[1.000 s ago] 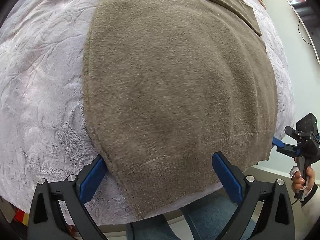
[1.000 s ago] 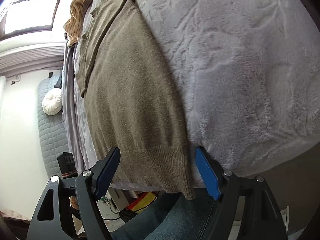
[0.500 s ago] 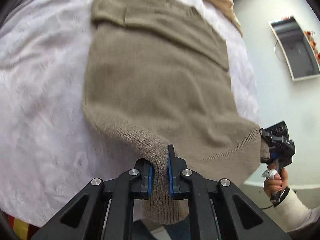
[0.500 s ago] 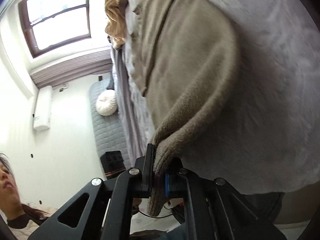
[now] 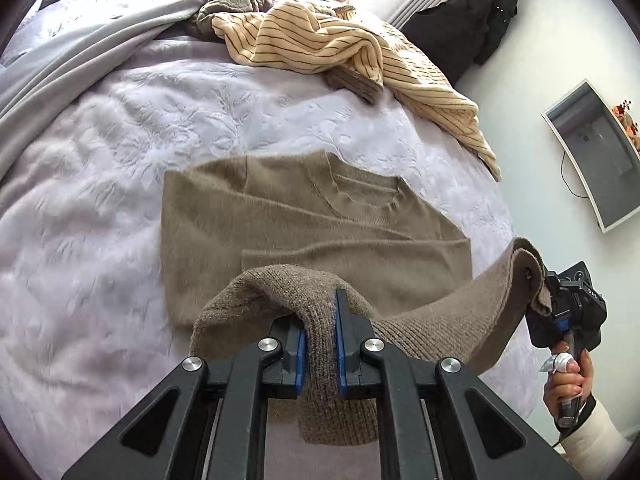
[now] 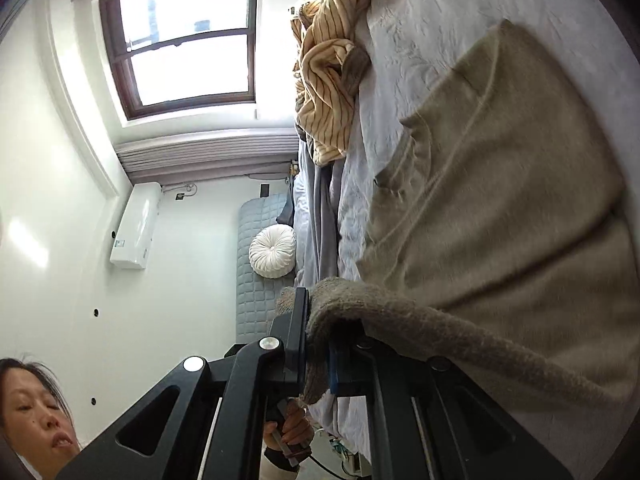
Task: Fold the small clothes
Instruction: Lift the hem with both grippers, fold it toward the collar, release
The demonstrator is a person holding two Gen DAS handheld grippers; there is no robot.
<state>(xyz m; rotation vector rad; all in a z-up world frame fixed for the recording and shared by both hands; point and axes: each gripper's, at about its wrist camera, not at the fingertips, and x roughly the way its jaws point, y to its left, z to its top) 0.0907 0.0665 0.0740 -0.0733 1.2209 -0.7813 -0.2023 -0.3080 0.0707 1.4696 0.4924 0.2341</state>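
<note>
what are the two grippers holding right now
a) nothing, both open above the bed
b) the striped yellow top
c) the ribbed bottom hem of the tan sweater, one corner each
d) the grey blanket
c: the left gripper and the right gripper are each clamped on a corner of the tan sweater, its hem lifted off the bed while the collar end lies flat.

The sweater (image 5: 312,232) lies on the bed (image 5: 100,200) — striped clothes (image 5: 344,48) heaped behind it.
</note>
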